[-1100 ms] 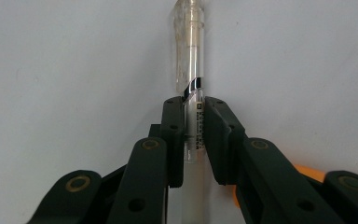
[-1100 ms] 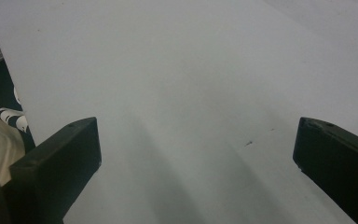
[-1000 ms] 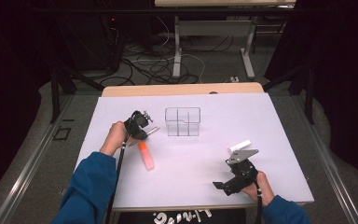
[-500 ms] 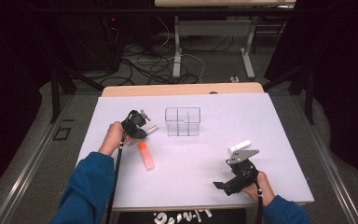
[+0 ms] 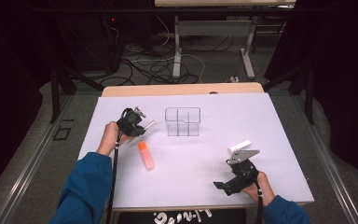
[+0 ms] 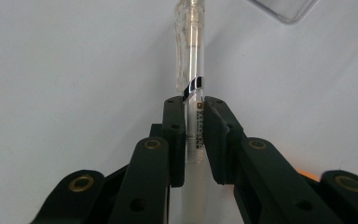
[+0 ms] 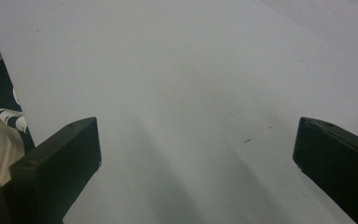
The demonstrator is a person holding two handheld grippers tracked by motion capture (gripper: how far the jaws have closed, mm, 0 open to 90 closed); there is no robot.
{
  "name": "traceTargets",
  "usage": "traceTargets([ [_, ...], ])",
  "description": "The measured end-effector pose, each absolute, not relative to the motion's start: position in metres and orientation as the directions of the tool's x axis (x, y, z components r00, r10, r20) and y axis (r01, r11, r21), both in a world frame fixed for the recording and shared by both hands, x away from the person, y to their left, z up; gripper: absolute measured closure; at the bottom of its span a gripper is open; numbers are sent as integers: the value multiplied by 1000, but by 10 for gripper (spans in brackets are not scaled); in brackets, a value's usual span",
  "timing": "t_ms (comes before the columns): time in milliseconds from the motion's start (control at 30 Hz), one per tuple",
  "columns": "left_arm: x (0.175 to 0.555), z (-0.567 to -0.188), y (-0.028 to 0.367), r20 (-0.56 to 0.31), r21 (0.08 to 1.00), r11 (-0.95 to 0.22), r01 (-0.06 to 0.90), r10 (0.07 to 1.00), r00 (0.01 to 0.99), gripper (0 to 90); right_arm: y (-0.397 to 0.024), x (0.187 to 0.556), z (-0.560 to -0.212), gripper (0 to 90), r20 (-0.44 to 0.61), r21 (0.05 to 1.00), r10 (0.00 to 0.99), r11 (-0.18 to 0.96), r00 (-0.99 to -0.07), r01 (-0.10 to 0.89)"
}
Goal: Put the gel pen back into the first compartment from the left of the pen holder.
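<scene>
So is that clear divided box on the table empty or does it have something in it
Empty. From the high view, all compartments of the clear box show only white table through them; the pen sits outside, clamped in the left gripper.

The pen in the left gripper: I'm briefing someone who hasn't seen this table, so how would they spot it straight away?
Start at the white table top and find the clear divided box near its middle. Just left of it, the left gripper is shut on the pen, whose tip points toward the box. Unlike the orange marker lying loose nearby, it is slim, see-through and clamped between the jaws.
</scene>
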State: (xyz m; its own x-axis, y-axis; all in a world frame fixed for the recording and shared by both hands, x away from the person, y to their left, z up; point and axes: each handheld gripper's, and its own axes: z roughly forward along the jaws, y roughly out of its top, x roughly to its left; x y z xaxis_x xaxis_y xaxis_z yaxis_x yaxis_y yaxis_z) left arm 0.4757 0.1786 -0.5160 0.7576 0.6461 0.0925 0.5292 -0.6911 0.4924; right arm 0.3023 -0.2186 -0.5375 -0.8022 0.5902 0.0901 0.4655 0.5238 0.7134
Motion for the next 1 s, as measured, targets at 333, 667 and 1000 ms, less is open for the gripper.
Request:
traceTargets([
  [333,470,-509,182,80,551,-649,525,667,741,797,-219,302,-537,5,90,708,588,529,-804,467],
  [667,464,-503,181,69,601,-612,515,681,729,797,-219,302,-537,5,91,714,597,519,-797,470],
  [1000,458,-497,180,46,652,-577,492,678,734,797,-219,301,-538,6,94,715,608,510,-789,478],
])
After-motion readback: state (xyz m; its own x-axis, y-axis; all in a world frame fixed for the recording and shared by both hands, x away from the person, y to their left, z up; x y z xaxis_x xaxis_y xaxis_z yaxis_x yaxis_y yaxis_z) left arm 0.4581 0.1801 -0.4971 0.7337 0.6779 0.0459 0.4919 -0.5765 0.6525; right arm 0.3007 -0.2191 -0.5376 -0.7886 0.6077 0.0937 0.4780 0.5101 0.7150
